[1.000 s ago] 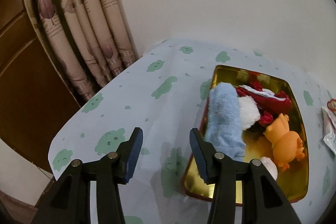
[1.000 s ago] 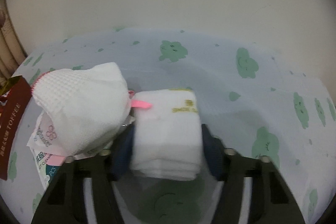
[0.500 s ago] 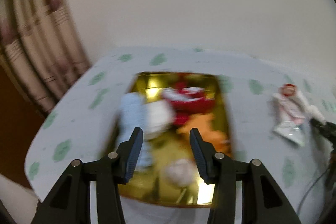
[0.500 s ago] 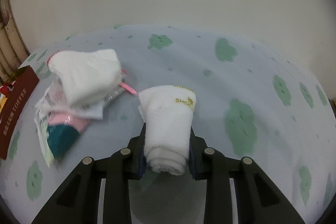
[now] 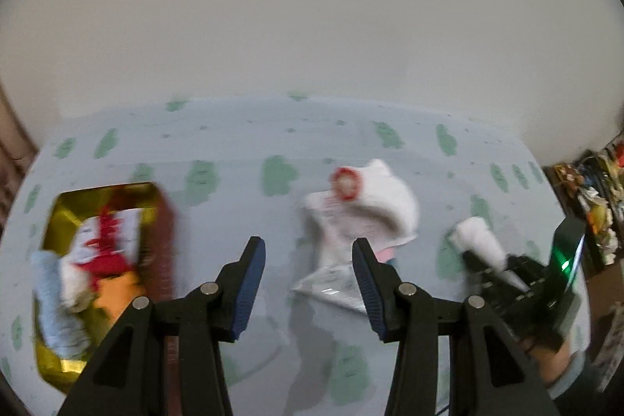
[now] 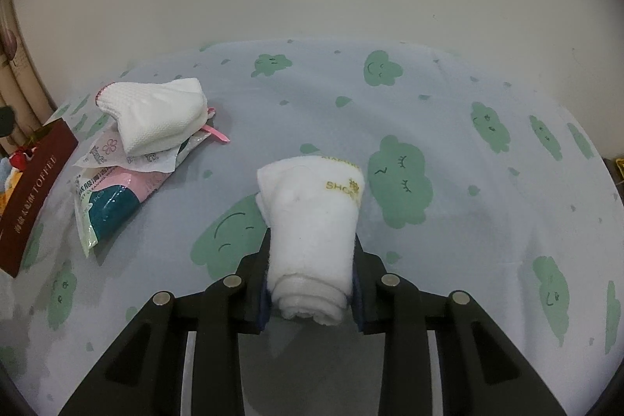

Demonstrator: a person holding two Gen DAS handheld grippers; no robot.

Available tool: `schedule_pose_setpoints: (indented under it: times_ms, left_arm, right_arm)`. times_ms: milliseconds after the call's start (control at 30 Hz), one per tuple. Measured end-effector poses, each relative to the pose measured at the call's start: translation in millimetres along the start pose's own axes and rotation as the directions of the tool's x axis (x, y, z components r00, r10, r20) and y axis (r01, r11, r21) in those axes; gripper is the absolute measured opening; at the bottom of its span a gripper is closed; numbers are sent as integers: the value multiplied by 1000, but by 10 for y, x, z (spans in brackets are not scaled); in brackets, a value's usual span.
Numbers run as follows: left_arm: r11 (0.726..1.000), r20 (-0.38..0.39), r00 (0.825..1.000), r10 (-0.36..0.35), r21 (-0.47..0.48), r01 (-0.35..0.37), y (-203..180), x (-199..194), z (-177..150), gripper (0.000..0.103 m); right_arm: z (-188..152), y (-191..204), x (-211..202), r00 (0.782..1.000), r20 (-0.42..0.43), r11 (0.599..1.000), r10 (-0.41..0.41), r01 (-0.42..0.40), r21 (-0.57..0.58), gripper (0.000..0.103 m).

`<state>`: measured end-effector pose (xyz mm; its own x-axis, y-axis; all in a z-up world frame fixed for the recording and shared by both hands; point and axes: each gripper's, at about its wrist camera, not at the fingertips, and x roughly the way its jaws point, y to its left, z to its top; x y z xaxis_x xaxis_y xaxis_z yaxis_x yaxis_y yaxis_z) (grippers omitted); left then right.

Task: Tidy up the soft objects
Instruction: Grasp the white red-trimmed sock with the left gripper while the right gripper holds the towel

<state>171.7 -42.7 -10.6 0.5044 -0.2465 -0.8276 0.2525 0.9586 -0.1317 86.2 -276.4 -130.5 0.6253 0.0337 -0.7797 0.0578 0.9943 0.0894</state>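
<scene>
My right gripper (image 6: 312, 244) is shut on a rolled white towel (image 6: 312, 217) with gold lettering, squeezed between both pads over the cloud-print tablecloth (image 6: 448, 112). The left wrist view shows this same towel (image 5: 479, 240) in the right gripper (image 5: 503, 268) at the right. My left gripper (image 5: 306, 260) hangs open above the cloth with nothing between its fingers. A gold tin (image 5: 58, 213) at the left holds a blue plush (image 5: 54, 303), a red and white toy (image 5: 103, 244) and an orange toy (image 5: 113, 295). A white waffle cloth (image 6: 156, 112) lies on wipe packets (image 6: 109, 197).
A dark red toffee box (image 6: 35, 190) stands beside the tin, between it and the packets. In the left wrist view the cloth pile (image 5: 390, 205) lies just beyond the left gripper's right finger. A wall backs the table; clutter (image 5: 596, 190) sits past its right edge.
The right gripper closed on the rolled towel and drew it back from the waffle cloth. The left gripper swung right, from beside the tin to in front of the packet pile, still open.
</scene>
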Motion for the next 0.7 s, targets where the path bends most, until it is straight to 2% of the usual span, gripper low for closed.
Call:
schedule_pose_setpoints:
  times_ms: [167, 233, 367, 533, 700]
  left_arm:
    - [994, -94, 990, -102, -54, 98, -266, 336, 168, 47]
    - [990, -118, 985, -124, -80, 115, -321, 428, 189, 47]
    - [983, -162, 975, -150, -131, 129, -413, 664, 250, 47]
    - [960, -199, 962, -188, -244, 137, -369, 884, 292, 47]
    - [951, -200, 964, -175, -289, 112, -364, 1068, 370, 47]
  right_arm:
    - [6, -70, -9, 999, 3, 999, 33, -33, 26, 30]
    - [2, -78, -24, 999, 4, 999, 42, -42, 33, 30]
    - [-18, -103, -22, 998, 7, 997, 60, -60, 48, 30]
    - [-36, -131, -4, 997, 10, 995, 79, -79, 64, 30]
    - [-48, -157, -2, 996, 13, 993, 94, -94, 75, 30]
